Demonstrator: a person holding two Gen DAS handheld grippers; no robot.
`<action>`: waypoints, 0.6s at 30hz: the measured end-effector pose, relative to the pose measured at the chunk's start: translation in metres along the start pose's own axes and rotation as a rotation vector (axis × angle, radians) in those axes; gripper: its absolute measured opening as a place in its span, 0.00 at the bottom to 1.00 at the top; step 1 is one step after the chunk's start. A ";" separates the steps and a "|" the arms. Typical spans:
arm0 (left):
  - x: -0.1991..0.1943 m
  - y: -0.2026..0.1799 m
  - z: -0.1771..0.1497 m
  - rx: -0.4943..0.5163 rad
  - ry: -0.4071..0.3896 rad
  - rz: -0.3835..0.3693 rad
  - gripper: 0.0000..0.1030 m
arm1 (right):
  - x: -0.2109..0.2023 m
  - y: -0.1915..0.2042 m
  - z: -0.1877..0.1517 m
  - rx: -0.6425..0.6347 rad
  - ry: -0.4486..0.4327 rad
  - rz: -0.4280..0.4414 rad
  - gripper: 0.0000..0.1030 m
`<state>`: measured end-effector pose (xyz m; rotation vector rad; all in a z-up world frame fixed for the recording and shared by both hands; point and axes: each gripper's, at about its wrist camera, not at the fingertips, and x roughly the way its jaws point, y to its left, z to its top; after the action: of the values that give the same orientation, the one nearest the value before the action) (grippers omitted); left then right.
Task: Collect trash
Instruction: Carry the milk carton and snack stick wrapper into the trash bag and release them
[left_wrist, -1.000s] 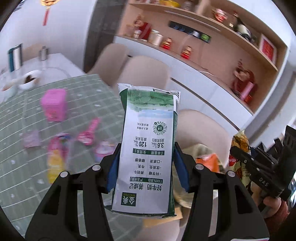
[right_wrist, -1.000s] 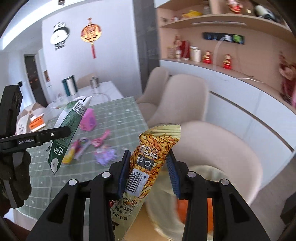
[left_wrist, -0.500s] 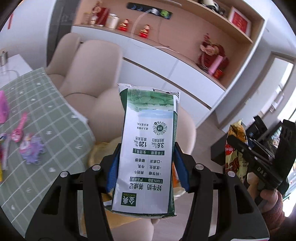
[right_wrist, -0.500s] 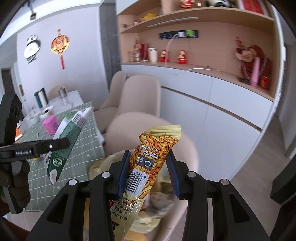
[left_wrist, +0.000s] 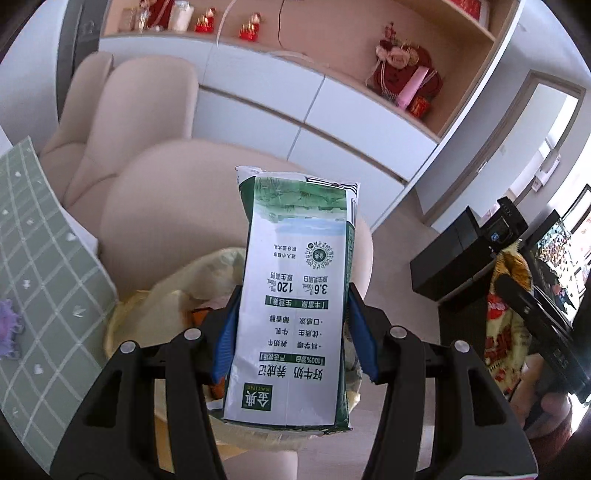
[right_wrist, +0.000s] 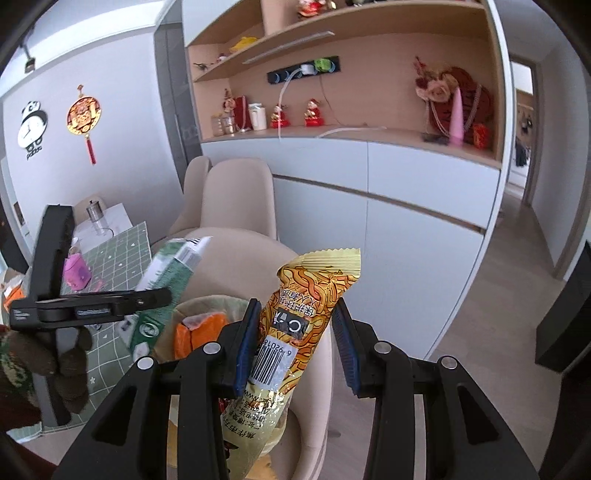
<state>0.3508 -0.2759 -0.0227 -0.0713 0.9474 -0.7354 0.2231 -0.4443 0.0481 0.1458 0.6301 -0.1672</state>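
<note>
We find the left gripper (left_wrist: 291, 332) with its fingers closed on a milk carton (left_wrist: 295, 295), held upright above the yellow-lined trash bag (left_wrist: 166, 306) on the beige chair (left_wrist: 166, 192). The right gripper (right_wrist: 295, 343) pinches a noodle wrapper (right_wrist: 295, 325) near the bag's far rim; its right pad appears barely in contact. We judge that grip weak: the wrapper could slip and land on the floor (right_wrist: 498, 295). Released off-centre, the carton could catch the bag's rim and topple out.

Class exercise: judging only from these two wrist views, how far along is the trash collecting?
Done: orange trash already lies in the yellow bag. In hand: left claw grips a milk carton, right claw a noodle wrapper. Left: pink items on the table.
</note>
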 end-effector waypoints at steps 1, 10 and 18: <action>0.006 0.001 0.000 0.003 0.014 0.000 0.49 | 0.003 -0.002 -0.002 0.008 0.010 0.000 0.37; -0.002 0.033 -0.013 -0.100 0.015 0.008 0.66 | 0.038 0.004 -0.010 0.019 0.072 0.056 0.37; -0.076 0.059 -0.035 -0.121 -0.050 0.095 0.66 | 0.104 0.052 0.007 0.001 0.031 0.155 0.37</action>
<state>0.3285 -0.1768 -0.0112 -0.1493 0.9407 -0.5859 0.3205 -0.4064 -0.0038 0.1977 0.6466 -0.0155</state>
